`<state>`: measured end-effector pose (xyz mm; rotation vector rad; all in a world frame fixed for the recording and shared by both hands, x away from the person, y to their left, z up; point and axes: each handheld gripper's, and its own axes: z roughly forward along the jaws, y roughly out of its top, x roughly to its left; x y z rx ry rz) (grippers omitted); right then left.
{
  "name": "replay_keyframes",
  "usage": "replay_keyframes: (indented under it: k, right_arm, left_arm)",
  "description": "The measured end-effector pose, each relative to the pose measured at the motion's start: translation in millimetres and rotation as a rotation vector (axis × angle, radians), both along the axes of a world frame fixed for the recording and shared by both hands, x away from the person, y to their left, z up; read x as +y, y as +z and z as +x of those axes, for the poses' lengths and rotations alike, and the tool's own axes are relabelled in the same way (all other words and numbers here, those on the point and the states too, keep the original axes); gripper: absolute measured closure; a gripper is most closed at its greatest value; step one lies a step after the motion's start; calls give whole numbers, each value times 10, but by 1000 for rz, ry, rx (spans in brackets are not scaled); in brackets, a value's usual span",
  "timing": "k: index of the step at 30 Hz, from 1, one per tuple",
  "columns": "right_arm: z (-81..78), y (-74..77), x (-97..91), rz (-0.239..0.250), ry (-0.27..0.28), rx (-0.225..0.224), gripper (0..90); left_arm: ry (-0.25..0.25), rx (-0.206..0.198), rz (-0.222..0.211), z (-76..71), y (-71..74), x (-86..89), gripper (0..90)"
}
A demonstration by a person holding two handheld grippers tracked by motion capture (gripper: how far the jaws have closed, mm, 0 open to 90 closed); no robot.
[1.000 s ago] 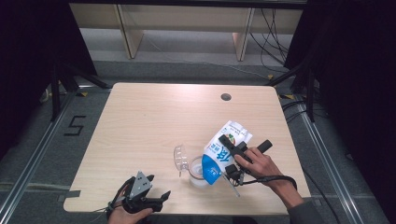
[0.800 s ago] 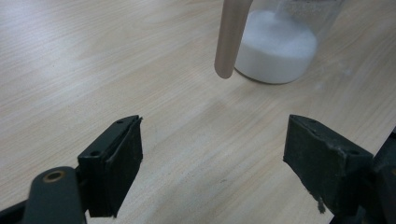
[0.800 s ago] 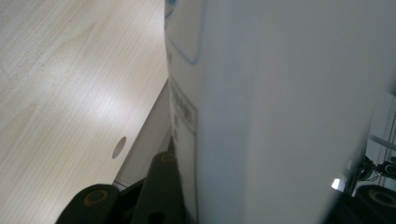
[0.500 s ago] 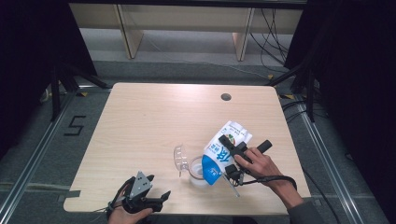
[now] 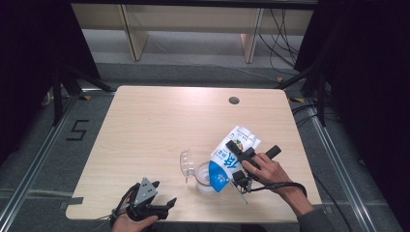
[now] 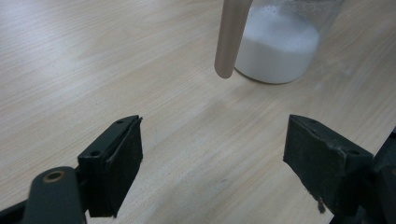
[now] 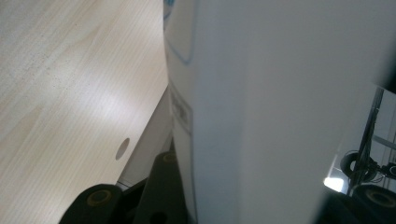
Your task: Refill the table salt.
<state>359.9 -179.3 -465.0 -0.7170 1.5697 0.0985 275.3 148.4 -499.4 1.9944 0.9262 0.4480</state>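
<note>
**Milk carton tipped over the cup**

At the near left corner of the table [image 5: 145, 121], the left tool [image 5: 153, 209] rests in the person's hand with its jaws spread wide and nothing between them. From the left gripper view the same jaws stand apart over bare wood, aimed at the clear cup [image 6: 280, 46], which holds white foamy liquid; a pale, blurred stick-like shape [image 6: 231, 37] hangs in front of it, and I cannot tell what it is.

Further right, near the front edge, a clear lid [image 5: 185, 164] stands just beside the cup [image 5: 205, 180]. The right tool [image 5: 240, 155] is clamped across the middle of a blue and white milk carton [image 5: 227, 162]. The carton's long axis slopes from its white base, up and to the right, down to its blue end, which hangs over the cup's mouth. This looks like pouring, and the next move depends on that line: the spout end must stay over the rim as the carton tilts. The right hand is the one at the cup; the left is well apart from it.

The high view gives the carton's tilt and its place above the cup. The right gripper view shows the carton's white wall [image 7: 261, 116] close up, pressed against the jaws, with the table beyond. The liquid level shows in the left gripper view.
</note>
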Motion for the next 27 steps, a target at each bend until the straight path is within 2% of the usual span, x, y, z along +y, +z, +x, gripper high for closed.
replay_keyframes:
  k: [27]
  right_arm:
    - [2,14,-7,3,-2,-2,769]
  left_arm:
    - [0,0,-1,0,-1,-1,190]
